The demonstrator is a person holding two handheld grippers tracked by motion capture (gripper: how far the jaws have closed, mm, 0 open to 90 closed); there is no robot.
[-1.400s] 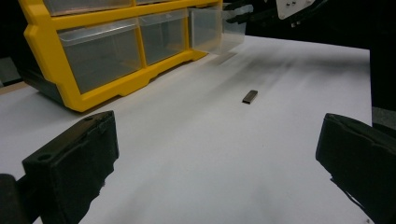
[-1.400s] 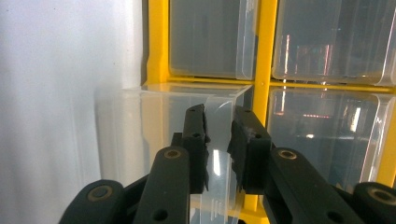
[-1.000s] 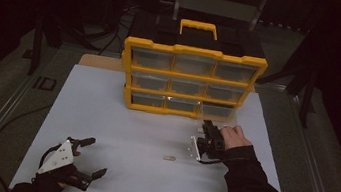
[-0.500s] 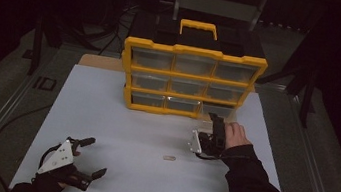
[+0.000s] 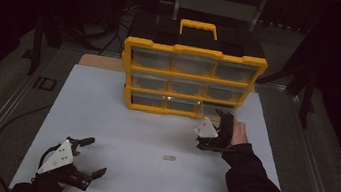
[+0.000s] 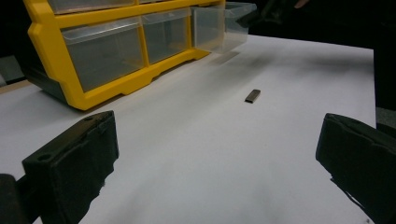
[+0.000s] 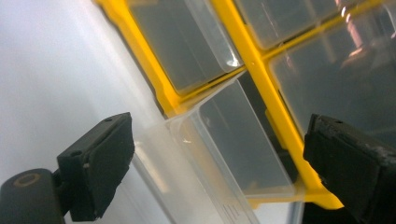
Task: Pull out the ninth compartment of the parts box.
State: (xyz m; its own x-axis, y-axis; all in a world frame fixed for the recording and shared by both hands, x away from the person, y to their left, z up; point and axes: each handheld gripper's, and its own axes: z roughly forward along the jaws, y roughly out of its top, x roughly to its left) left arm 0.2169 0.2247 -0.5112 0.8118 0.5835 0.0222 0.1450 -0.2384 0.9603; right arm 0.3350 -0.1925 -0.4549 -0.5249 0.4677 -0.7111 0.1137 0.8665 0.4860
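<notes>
**Bottom-right drawer pulled out, right jaws off it**

My right gripper (image 5: 212,132) sits just in front of the clear plastic drawer (image 7: 219,154) at the bottom right of the yellow organiser cabinet (image 5: 194,54), far centre of the white table (image 5: 105,117). Its jaws have just been opening and now stand wide; in the right gripper view the drawer front lies between them, but the pads do not press on it. So nothing is gripped. The drawer sticks out toward the near side, partly open, apart from its closed neighbours.

My left gripper (image 5: 80,156) rests at the near left corner, jaws spread, empty. A small flat metal piece (image 5: 169,158) lies on the table near centre, between the two grippers and well apart from both.

Handling, as I judge it: the drawer is thin, hard, transparent plastic, so light, stiff and fairly slick, and it looks empty or close to it. It could crack under a hard squeeze. Best hold is the front lip or front wall, pinched lightly, pulling straight along the slot so it doesn't jam or tip out. The metal piece looks small, rigid and low; I'd pinch it across its short sides.
</notes>
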